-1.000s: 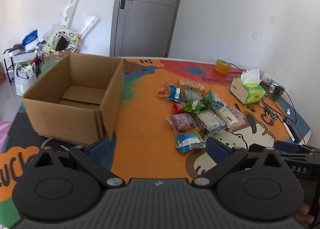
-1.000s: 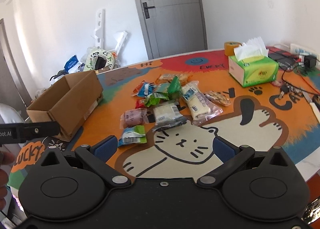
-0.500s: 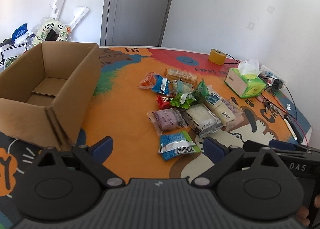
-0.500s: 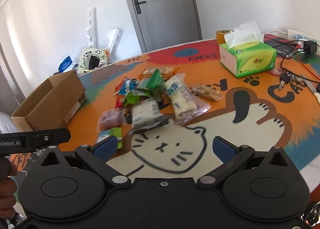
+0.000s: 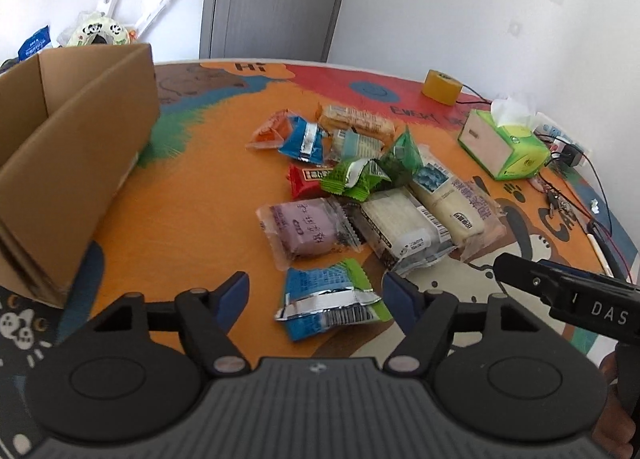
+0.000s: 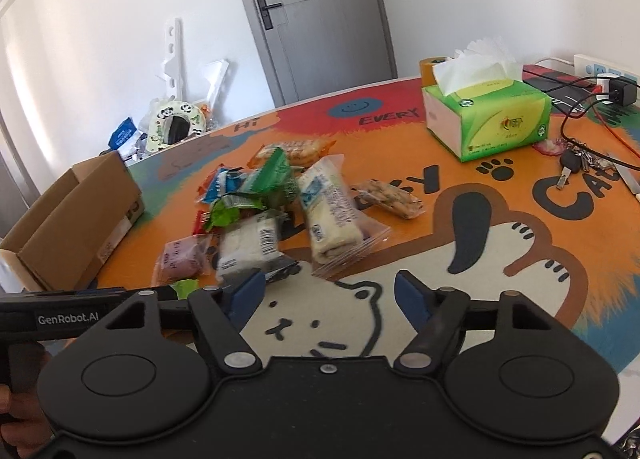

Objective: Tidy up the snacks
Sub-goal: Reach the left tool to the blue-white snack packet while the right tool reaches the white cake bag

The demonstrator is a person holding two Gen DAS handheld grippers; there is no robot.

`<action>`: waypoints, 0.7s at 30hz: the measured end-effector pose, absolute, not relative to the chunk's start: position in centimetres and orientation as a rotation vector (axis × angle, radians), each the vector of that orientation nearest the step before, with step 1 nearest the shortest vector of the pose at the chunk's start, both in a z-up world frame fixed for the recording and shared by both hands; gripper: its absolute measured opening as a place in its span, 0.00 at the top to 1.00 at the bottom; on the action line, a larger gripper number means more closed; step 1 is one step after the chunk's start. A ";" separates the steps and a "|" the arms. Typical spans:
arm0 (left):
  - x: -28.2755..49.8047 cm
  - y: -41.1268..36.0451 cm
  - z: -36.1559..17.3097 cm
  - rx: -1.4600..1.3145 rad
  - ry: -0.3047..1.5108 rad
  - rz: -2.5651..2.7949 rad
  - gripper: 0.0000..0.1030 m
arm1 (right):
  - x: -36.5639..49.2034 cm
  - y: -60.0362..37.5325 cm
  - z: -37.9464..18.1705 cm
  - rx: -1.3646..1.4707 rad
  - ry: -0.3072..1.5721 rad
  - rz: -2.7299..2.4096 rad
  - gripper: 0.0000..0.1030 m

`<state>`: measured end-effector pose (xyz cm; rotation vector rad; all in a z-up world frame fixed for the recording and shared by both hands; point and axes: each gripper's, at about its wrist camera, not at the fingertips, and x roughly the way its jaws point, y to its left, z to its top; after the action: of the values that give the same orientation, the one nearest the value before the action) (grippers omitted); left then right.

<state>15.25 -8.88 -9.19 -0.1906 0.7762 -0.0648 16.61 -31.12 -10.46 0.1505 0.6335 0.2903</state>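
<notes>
**Light, crinkly packets need an edge grip**

Our left gripper (image 5: 316,291) has just been narrowing its jaws around the blue-and-green foil snack packet (image 5: 330,299) on the counter's cartoon mat (image 5: 192,211), pads not yet pressing. We judge it light, soft and slippery; best pinched across its sides. Our right gripper (image 6: 328,295), also narrowing, holds nothing. The brown cardboard box (image 5: 76,163) waits left. Legible: "GenRobot.AI", "DAS", "EVERY".

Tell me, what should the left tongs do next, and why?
Probably ease down and close on the blue-and-green snack packet. The left tongs have just been closing, with it between them, pads not yet pressing. The cardboard box stands open.
</notes>
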 end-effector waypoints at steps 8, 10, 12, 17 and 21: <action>16.0 -10.2 -10.4 -0.099 0.784 -0.072 0.43 | 18.1 -32.0 -11.1 0.166 0.635 0.268 0.31; 16.0 -9.9 -10.3 -0.103 0.782 -0.063 0.49 | 18.5 -32.1 -11.3 0.173 0.636 0.270 0.31; 16.0 -9.4 -10.2 -0.127 0.786 -0.066 0.53 | 19.0 -32.2 -11.4 0.177 0.635 0.270 0.31; 15.4 -8.3 -9.2 -0.137 0.743 -0.058 0.54 | 20.2 -31.6 -10.9 0.170 0.614 0.279 0.31; 15.2 -7.3 -8.6 -0.150 0.714 -0.039 0.54 | 21.0 -30.9 -10.3 0.157 0.584 0.290 0.31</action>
<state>15.19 -7.27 -8.63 -0.1497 0.7145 -0.0393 21.04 -30.87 -10.33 0.1573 0.5839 0.2902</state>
